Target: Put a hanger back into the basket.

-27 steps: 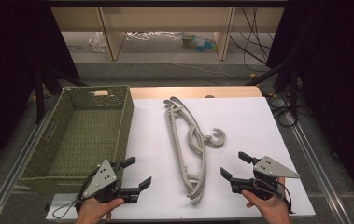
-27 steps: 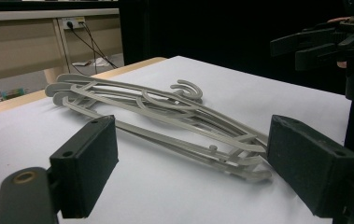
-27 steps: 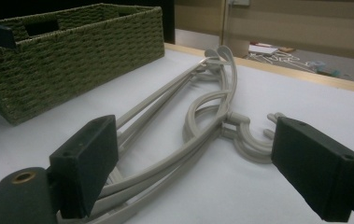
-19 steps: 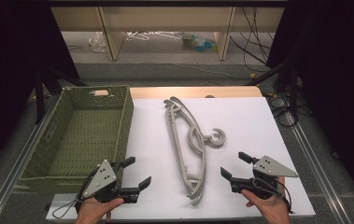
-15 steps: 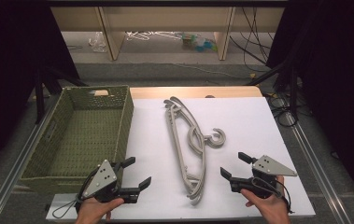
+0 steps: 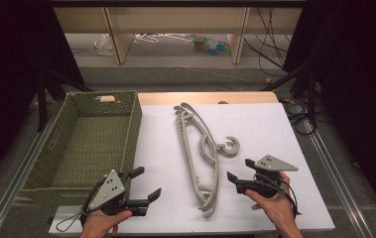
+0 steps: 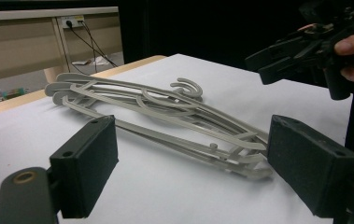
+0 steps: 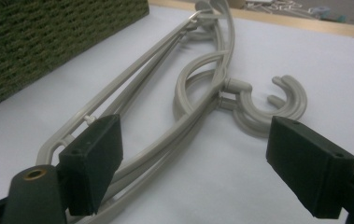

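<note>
High view: grey hangers (image 6: 199, 157) lie stacked mid-table, long axis running from far edge to near edge. The left gripper (image 6: 145, 185) and right gripper (image 6: 239, 170) flank their near end, jaws apart and empty; the right is nearer.

Left gripper view: hangers (image 7: 165, 116) lie ahead.

Right gripper view: hangers (image 8: 184, 93) lie between open jaws, hooks pointing right.

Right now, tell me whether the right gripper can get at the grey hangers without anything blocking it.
Probably yes. The right gripper sits just beside the near end of the stacked grey hangers, jaws open and aimed at them, with bare white table between. The green basket lies on the hangers' far side, out of its path.
</note>
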Tool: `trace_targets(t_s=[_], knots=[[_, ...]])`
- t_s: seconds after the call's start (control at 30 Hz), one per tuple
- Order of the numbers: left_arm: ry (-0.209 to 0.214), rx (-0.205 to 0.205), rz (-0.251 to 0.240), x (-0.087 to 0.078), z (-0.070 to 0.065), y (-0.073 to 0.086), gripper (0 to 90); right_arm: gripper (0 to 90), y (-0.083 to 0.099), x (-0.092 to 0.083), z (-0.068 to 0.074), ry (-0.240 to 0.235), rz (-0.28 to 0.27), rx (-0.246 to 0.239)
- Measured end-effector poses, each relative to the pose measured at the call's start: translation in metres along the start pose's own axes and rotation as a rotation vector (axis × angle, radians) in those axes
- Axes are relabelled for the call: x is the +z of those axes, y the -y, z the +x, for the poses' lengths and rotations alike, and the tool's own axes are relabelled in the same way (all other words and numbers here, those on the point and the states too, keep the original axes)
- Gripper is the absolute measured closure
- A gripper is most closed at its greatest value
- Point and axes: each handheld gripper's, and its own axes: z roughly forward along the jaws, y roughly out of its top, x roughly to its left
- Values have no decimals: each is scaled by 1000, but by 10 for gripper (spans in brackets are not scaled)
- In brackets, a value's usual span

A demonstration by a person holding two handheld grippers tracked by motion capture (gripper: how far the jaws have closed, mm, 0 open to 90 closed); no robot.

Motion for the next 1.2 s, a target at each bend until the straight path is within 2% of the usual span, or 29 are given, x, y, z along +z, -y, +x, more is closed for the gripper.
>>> trace_targets(t_s=[0.07,0.13,0.17,0.2,0.23,0.27,0.33,0.37,0.4,0.5,0.53,0.63,0.7,0.73,0.8,0.83,0.93,1.0,1.07,1.1,1.2], knots=[[-1,-1,2,0,0,0,163,190,-1,4,-1,9,7,-14],[3,5,1,0,-1,0,162,188,-4,11,0,0,41,-22],[0,-12,1,0,-2,0,162,188,-5,15,0,0,50,-24],[-3,-10,-2,0,-3,0,163,183,-6,23,0,-2,73,-9],[-3,-10,-2,0,-3,0,162,183,-6,23,0,-2,73,-9],[-2,-10,-2,0,-2,-1,162,179,-8,31,-1,-9,108,4],[-1,0,2,0,-2,-1,163,179,-10,35,0,-15,128,13],[1,10,4,0,-1,-1,162,179,-11,39,-1,-3,139,-4],[2,10,6,0,-2,-1,162,182,-13,47,-1,-4,152,15],[8,16,7,1,-2,-1,163,192,-15,56,0,-9,180,17],[9,16,7,1,-2,-1,163,203,-15,61,0,0,183,-1],[9,24,10,1,-1,-1,165,279,-16,72,1,-19,241,11],[9,18,8,1,-1,-1,165,289,-15,78,0,-22,272,16],[10,18,7,0,-2,-1,166,318,-15,80,0,-26,303,45],[7,-2,5,1,-3,-1,166,355,-13,86,-3,-53,298,53],[14,20,8,1,-2,-1,166,376,-13,88,-3,-53,307,70],[17,20,10,1,-3,-1,167,411,-11,93,-5,-56,324,68],[29,26,-2,3,-2,-1,168,440,-10,96,-6,-63,354,94],[15,9,13,2,-4,0,168,478,-9,99,-8,-74,351,99],[17,5,12,2,-4,0,168,526,-10,98,-8,-82,358,109],[21,15,13,3,-3,-1,168,542,-11,98,-8,-83,356,118]])
